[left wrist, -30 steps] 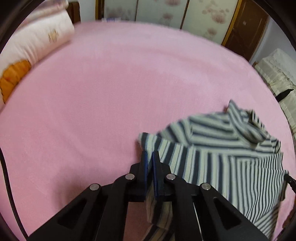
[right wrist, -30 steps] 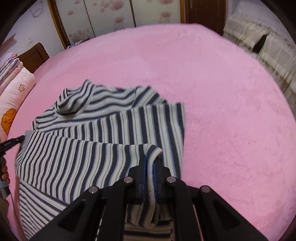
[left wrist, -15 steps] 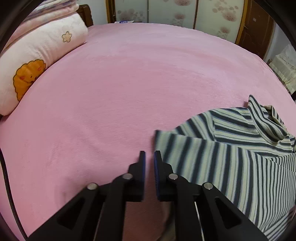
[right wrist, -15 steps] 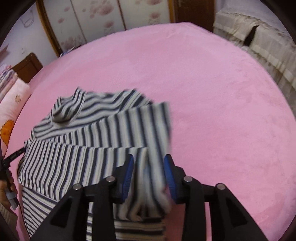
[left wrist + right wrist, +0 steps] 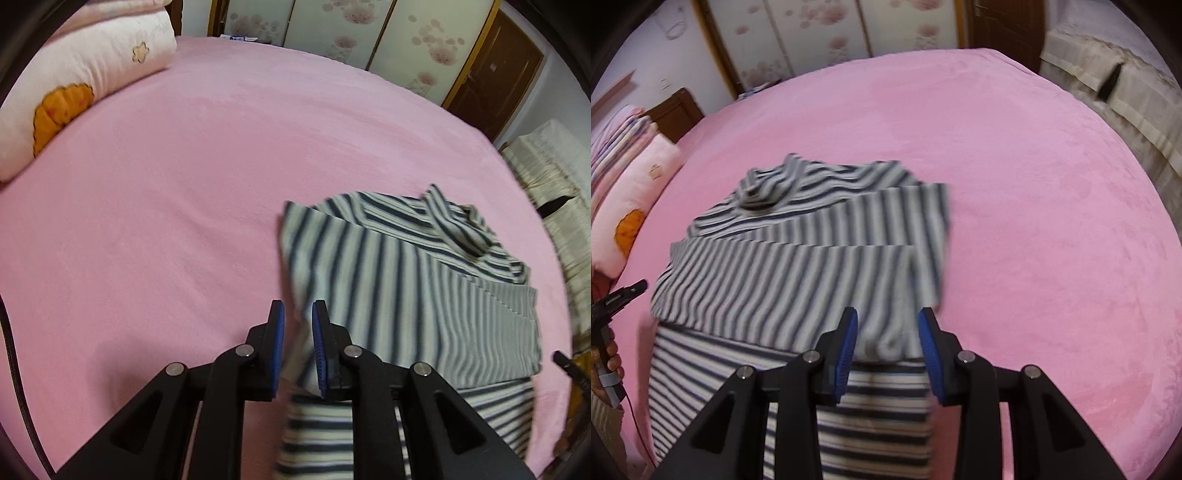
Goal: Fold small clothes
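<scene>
the striped shirt lies on the pink bed, partly folded: both sides are turned in over the middle, the collar at the far end and the hem running back under both tools toward the person. its long axis runs straight away from the fingers, near hem to far collar.

the right gripper hangs just above the near right part of the folded bundle, its blue-padded fingers spread wide with cloth showing in the gap but nothing pinched. the left gripper sits at the shirt's left edge, fingers parted only a little; a strip of the striped edge shows between them, and i judge it loose, not gripped, though blur makes that less than certain.

the side folds look done, so the next step is probably to bring the hem end up toward the collar. that move turns on the hem lying nearest the person, below and behind both pairs of fingers, so each tool would have to draw back and down to catch a near corner. neither arm is clearly nearer; they flank the bundle evenly, left on the left edge, right toward the right.

open bed lies on every side of the shirt. a pillow rests well apart at the far left, and a cream cloth-covered piece stands beyond the bed's right edge.
</scene>
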